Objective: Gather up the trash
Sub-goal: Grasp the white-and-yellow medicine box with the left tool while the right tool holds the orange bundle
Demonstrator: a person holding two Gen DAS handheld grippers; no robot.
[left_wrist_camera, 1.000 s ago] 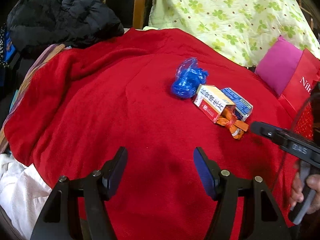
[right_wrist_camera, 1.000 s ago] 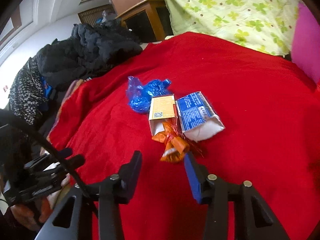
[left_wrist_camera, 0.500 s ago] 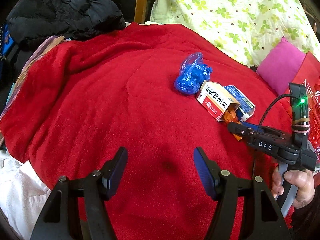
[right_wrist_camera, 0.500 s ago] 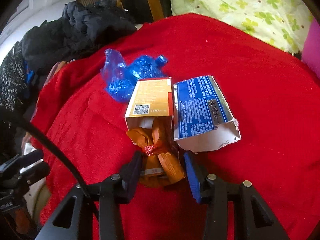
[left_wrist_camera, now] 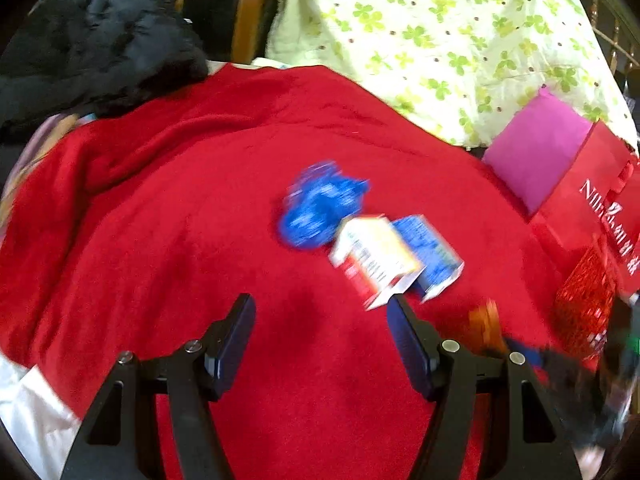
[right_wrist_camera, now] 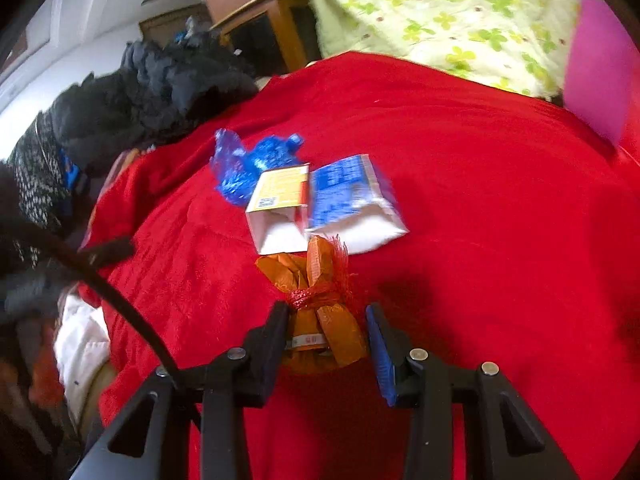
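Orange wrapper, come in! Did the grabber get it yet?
Right gripper closing around crinkly orange wrapper, not clamped yet. Left gripper open, empty. White carton just beyond, not blocking.

Blue bag (left_wrist_camera: 320,210) and cartons (left_wrist_camera: 394,258) motion-blurred, right tool (left_wrist_camera: 576,364) smeared

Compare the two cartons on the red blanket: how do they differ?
The orange-faced carton has a yellow-orange top panel with a QR code; the blue carton has blue print all over. The orange-faced one keeps a boxy open mouth, while the blue one looks flatter and wider. The orange-faced one lies next to the blue plastic bag; the blue carton lies on its far side. Both lie side by side, open ends toward the right gripper.
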